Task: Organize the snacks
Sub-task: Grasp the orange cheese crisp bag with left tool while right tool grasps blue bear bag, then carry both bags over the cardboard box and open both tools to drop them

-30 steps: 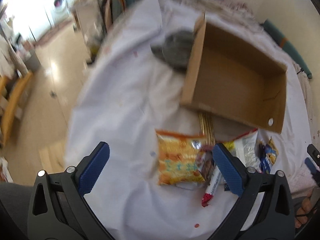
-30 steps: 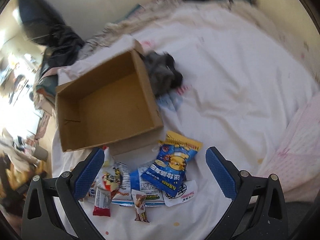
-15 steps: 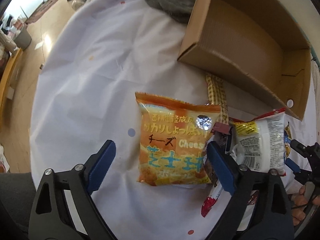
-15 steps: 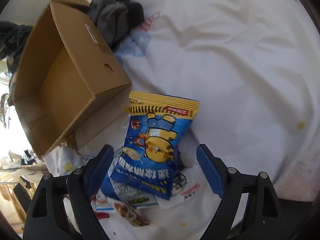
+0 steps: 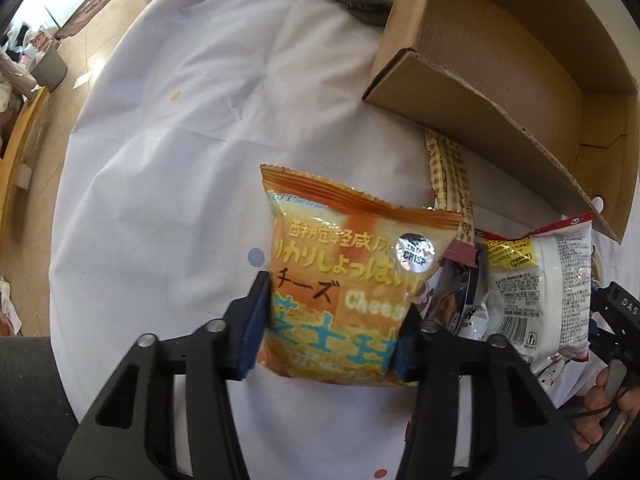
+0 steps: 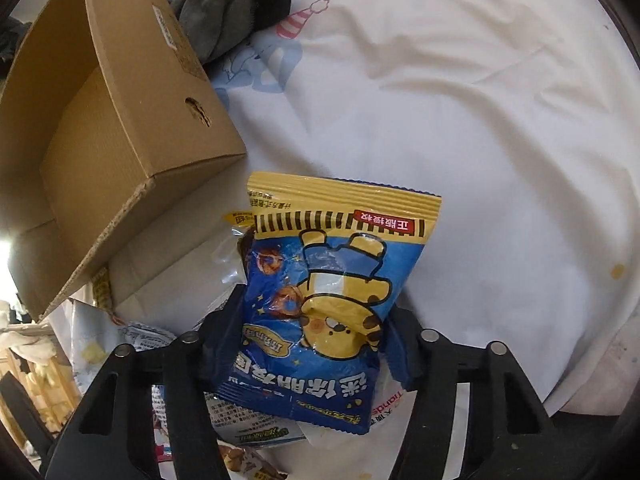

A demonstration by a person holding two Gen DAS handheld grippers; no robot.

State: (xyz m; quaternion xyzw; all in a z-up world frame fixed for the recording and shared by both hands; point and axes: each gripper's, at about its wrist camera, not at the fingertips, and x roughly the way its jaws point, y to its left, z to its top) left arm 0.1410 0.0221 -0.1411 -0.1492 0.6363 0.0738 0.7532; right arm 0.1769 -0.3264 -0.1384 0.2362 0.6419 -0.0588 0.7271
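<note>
The left hand-held gripper (image 5: 332, 326) pinches the orange cheese snack bag (image 5: 346, 276) on the white sheet (image 5: 168, 168). The right hand-held gripper (image 6: 316, 340) clamps the blue bear snack bag (image 6: 324, 304) beside the open cardboard box (image 6: 120, 128).

The orange crinkle-edged snack bag (image 5: 344, 280) carries Chinese characters "酥脆轻咸" along its upper band, Japanese script "カリカリしょっぱい" beneath, "チーズ" in black, and "Chees" in white, the rest cut off by the gripper finger. Its round silver sticker (image 5: 415, 252) reads "CRISP". The black gripper part at the right edge (image 5: 622, 308) shows "DAS". The blue and yellow bear-printed snack bag (image 6: 332, 300) bears a red tag, inverted, reading "正版授权". The white wrapper under it (image 6: 384, 404) shows red letters "tiand", partly hidden. Print on the white and red packet (image 5: 536, 288) is too small to read.
</note>
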